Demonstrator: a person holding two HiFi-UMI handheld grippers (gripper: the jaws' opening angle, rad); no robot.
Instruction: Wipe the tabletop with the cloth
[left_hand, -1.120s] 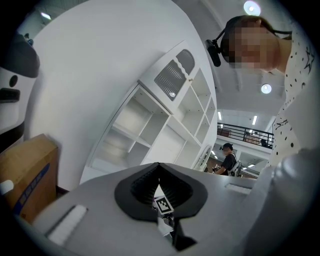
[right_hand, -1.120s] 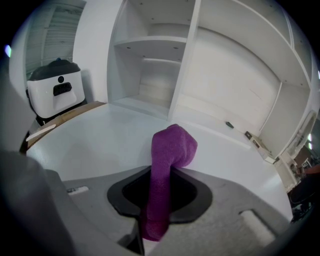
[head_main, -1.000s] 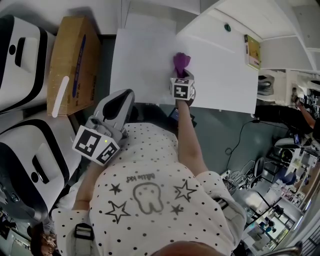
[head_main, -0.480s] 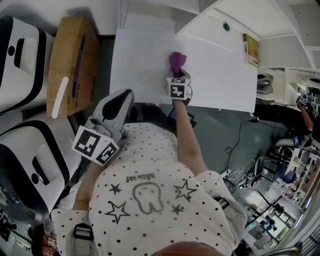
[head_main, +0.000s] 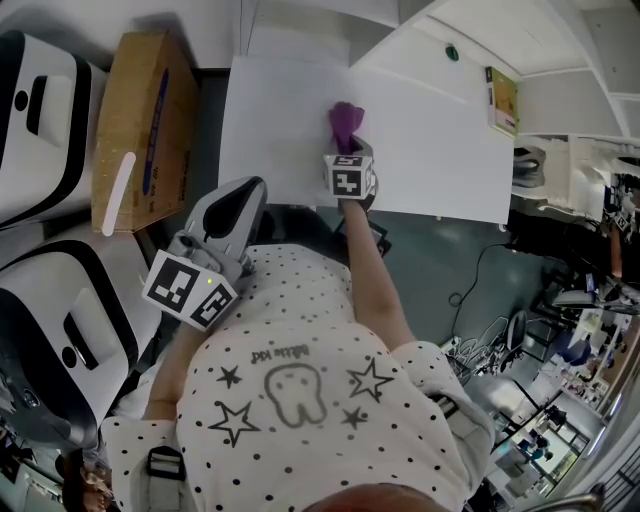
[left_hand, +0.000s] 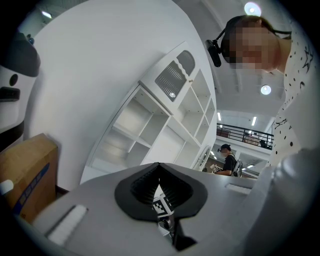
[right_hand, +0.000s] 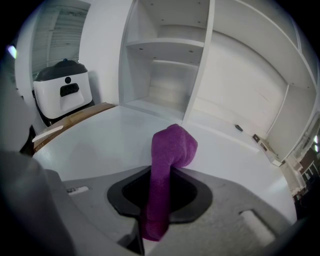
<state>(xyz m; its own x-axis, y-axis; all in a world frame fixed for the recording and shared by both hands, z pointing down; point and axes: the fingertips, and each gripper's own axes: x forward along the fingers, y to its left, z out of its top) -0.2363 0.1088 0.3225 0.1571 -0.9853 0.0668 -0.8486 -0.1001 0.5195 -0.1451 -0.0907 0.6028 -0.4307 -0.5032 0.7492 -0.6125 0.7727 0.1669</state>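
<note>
Purple cloth (right_hand: 169, 150) pinched in right claw (head_main: 347, 147), clamped on the lower fold, free end bunched and flopped forward past the tips. Sitting on the white counter (head_main: 440, 150), about mid-depth, left of centre, reached from over the near edge. Looks in contact with the surface in the head view; can't confirm pressure from the right gripper view.

Left claw (head_main: 238, 205) pressed together, nothing between the pads. Held off the counter beside the torso, just short of the near edge, aimed up at the white shelving (left_hand: 165, 120). Not part of the job right now.

Step, as a read: wiping under way, mid-pass, neither pickup nor put-down. No visible dirt or wet track, so no way to judge covered area.

Next move calls for:
- Holding the clamp shut and pressing the bunched end flat to the counter.
- Dragging in overlapping lanes.
- Probably covering the strip toward the cardboard box (head_main: 140, 130) on the left, then the wide right half.
- Minding the near edge, easy to run the cloth off it.
- Small contact patch, so narrow lanes and several passes.
</note>
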